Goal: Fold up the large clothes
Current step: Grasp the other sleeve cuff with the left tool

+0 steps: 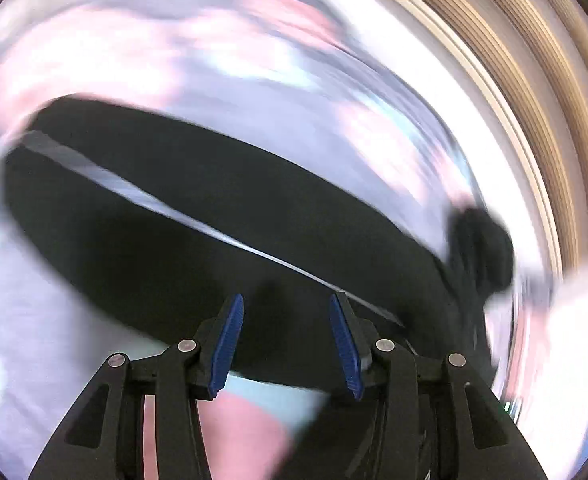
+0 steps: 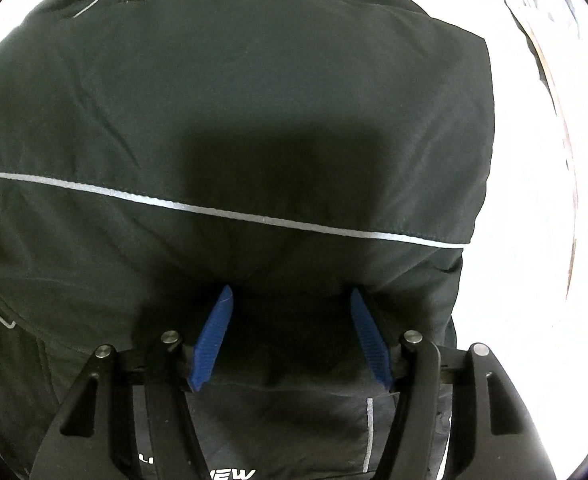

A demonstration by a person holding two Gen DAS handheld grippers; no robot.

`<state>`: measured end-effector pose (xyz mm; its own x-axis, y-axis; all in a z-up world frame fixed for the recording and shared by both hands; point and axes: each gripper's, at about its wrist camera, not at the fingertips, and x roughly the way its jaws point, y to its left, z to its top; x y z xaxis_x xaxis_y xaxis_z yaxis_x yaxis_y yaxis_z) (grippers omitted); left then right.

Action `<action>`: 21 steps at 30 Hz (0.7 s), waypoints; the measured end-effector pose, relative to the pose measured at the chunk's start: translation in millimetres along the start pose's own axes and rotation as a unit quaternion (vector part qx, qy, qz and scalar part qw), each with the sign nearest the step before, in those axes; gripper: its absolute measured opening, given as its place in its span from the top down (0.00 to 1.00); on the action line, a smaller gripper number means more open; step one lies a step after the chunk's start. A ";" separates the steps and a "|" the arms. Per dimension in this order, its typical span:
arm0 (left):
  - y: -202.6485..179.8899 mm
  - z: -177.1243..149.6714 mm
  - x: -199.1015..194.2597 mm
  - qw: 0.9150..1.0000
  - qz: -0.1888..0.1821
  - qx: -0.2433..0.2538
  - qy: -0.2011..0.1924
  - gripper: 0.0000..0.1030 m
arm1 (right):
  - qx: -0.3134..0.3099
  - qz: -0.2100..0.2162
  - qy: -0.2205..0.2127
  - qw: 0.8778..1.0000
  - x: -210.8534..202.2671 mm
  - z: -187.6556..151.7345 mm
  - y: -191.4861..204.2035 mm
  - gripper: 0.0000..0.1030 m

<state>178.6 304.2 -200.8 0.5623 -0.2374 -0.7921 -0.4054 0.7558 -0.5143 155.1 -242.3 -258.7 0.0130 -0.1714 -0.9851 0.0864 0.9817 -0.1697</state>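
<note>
1. Black, smooth synthetic cloth fills the right wrist view: a large dark jacket (image 2: pixel 254 120) with thin silver reflective piping (image 2: pixel 222 212) lies spread over a bright white surface (image 2: pixel 533 240), which shows at the right and upper left edges.
2. The right gripper (image 2: pixel 290 300), black-framed with blue ribbed pads (image 2: pixel 214 336), points down onto the jacket. Its jaws stand apart and released; dark cloth lies beneath and between them, but the pads do not press on it.
3. Near the bottom of that view a folded grey-black panel carries a short vertical silver stripe (image 2: pixel 369 432) and partly hidden white lettering (image 2: pixel 230 474).
4. The left wrist view is heavily smeared by motion. The left gripper (image 1: pixel 286 304), same build, has its jaws apart with nothing clamped between them.
5. Beyond it the same jacket (image 1: pixel 214 208) appears as a dark band crossed by one silver stripe (image 1: pixel 198 220), lying on a blurred pink, pale blue and white patterned sheet (image 1: pixel 174 60).
6. At the far right, tan streaks (image 1: pixel 533 80) blur past; what they are I cannot tell.
</note>
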 end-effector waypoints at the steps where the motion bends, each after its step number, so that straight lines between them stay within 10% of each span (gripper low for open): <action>1: 22.3 9.8 -6.2 0.999 0.003 -0.031 -0.014 0.55 | -0.001 -0.003 0.001 1.000 -0.6 1.2 1.9 0.37; 10: 169.8 50.6 -29.2 0.964 0.079 -0.226 -0.115 0.42 | -0.006 -0.020 0.011 1.000 12.2 21.9 30.0 0.34; 21: 180.8 73.0 14.3 0.972 0.086 -0.202 -0.077 0.44 | -0.010 -0.031 0.014 0.999 10.2 28.2 51.0 0.31</action>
<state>165.9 482.0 -281.2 0.5499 -0.0102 -0.8351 -0.7359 0.4670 -0.4903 187.8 -196.3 -276.6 -0.0187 -0.2294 -0.9732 0.0653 0.9710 -0.2301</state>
